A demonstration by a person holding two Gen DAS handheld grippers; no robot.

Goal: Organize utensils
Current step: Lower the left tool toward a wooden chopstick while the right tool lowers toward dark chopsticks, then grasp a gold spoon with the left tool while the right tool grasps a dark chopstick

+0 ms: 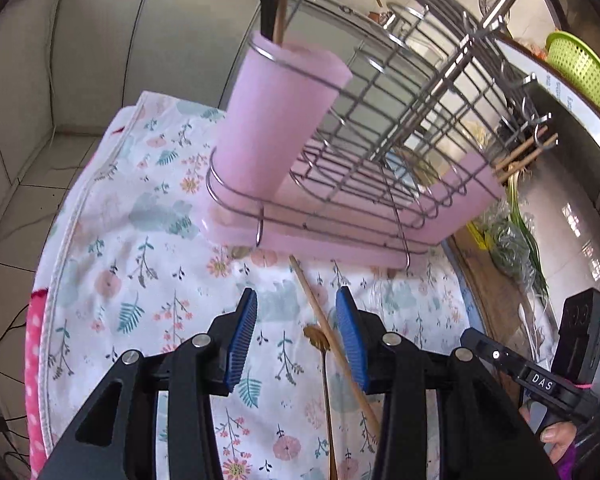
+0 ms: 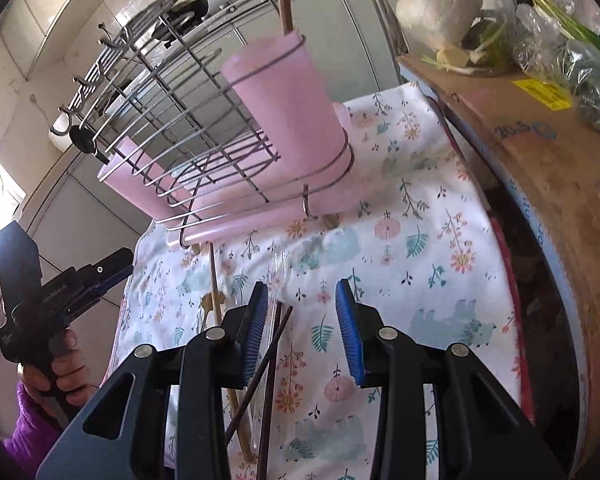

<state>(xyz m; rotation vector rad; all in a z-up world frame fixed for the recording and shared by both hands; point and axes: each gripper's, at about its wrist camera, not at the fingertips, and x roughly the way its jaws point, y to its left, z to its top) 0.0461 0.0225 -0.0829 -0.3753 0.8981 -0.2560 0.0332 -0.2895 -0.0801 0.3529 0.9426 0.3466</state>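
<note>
A pink cup stands in the end ring of a wire dish rack and holds a wooden handle and a black utensil. My left gripper hangs open over the floral cloth. A wooden chopstick and a gold fork lie on the cloth below its gap. My right gripper is open too, with two dark chopsticks lying beneath it near its left pad. In the right wrist view the pink cup, the wooden chopstick and the gold fork also show.
The rack sits on a pink tray. A cardboard box with bagged greens borders the cloth on the right. A green basket sits on the counter behind. A hand holds the left gripper at the cloth's left side.
</note>
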